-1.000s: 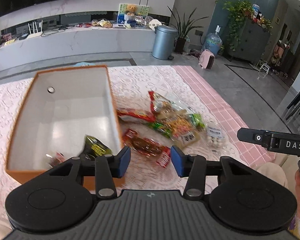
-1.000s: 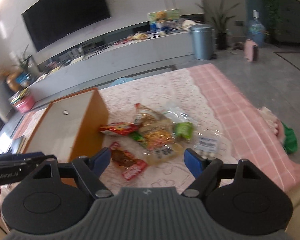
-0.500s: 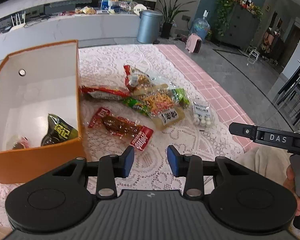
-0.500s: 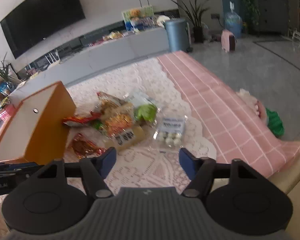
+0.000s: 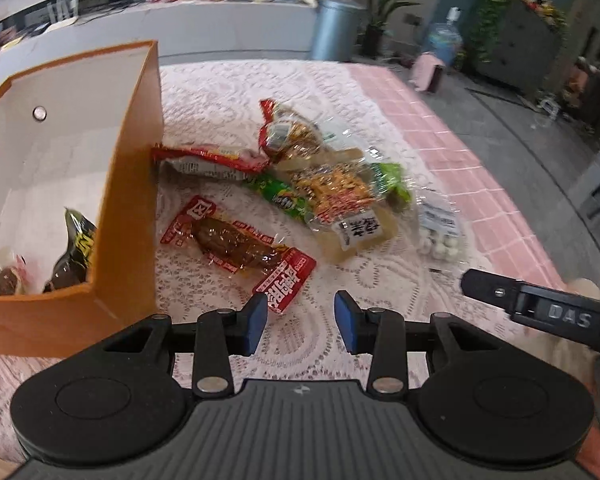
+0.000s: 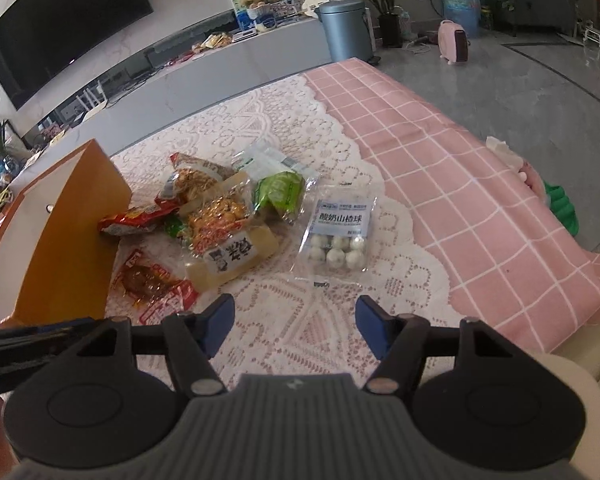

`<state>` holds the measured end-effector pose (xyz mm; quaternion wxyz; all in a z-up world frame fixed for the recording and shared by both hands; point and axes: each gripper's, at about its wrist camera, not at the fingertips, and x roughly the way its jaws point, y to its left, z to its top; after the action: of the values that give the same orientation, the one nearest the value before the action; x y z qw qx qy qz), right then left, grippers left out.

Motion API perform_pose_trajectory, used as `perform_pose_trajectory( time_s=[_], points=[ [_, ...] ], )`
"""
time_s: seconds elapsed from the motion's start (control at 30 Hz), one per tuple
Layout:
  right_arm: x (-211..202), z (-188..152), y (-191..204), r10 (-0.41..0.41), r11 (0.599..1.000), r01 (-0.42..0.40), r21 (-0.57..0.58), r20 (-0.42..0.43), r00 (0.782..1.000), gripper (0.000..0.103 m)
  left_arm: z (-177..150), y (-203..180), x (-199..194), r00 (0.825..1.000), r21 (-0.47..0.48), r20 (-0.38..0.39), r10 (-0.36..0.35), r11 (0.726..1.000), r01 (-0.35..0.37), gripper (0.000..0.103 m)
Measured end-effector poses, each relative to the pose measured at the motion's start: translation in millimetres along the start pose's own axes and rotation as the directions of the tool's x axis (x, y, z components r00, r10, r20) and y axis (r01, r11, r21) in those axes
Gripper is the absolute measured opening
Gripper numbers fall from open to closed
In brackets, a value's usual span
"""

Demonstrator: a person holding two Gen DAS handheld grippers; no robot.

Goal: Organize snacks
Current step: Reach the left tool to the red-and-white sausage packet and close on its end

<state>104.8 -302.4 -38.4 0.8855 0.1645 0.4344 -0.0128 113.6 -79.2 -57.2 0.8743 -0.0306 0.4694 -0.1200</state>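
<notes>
Table (image 6: 440, 168): covered by a pink checked cloth with a white lace cloth (image 6: 300, 312) over its middle; everything stands on the lace.
Box (image 5: 132, 184): one, orange outside and white inside, open-topped, at the left edge of the lace. Two packets lie inside at its near end, a dark one (image 5: 74, 256) and a small pale one (image 5: 8, 280).
Snack pile: touching the box's right wall and spreading toward the middle of the lace. I count about seven packets outside the box, though the heap overlaps and the count is unsure.
Pile packets: one long red packet (image 5: 208, 158), one green stick (image 5: 280, 196), one orange-and-clear bag (image 6: 216, 216), one green pouch (image 6: 280, 192), one crinkled bag at the far edge (image 5: 292, 136).
Red meat packet (image 5: 240, 248): one, lying flat and alone near the box's near corner.
White-ball packet (image 6: 338, 236): one, clear, six balls visible, apart at the pile's right edge.
Left tongs (image 5: 300, 322): apart, nothing between the pads, just beside the red meat packet's near end.
Right tongs (image 6: 296, 324): apart and empty, near the white-ball packet.
Step in hand: probably each tong reaching for its nearest packet.
Doing it well: come in low, pinch the sealed edge rather than the filling, lift clear of the box wall, drop inside.
</notes>
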Motion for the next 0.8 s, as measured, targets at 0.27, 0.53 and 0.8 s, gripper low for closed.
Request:
perform_pose_trajectory(
  time_s=[0.27,0.53,0.8],
  points=[
    [16.6,1.7,-11.1,0.018,0.998,-0.016,0.067,-0.033,0.999,0.063,-5.0,0.0,40.8,0.992,-0.087,0.004,0.126,0.988,-0.125,0.047],
    [27.2,1.3,-10.0,0.025,0.998,-0.021,0.062,-0.055,0.998,0.063,-5.1,10.4,58.1,0.993,-0.172,-0.018,0.115,0.978,-0.116,0.038],
    [38.0,3.9,-13.7,0.057,0.993,-0.049,0.104,-0.076,0.995,0.063,-2.3,12.3,47.8,0.999,-0.202,0.008,0.05,0.978,-0.047,0.007]
  ],
)
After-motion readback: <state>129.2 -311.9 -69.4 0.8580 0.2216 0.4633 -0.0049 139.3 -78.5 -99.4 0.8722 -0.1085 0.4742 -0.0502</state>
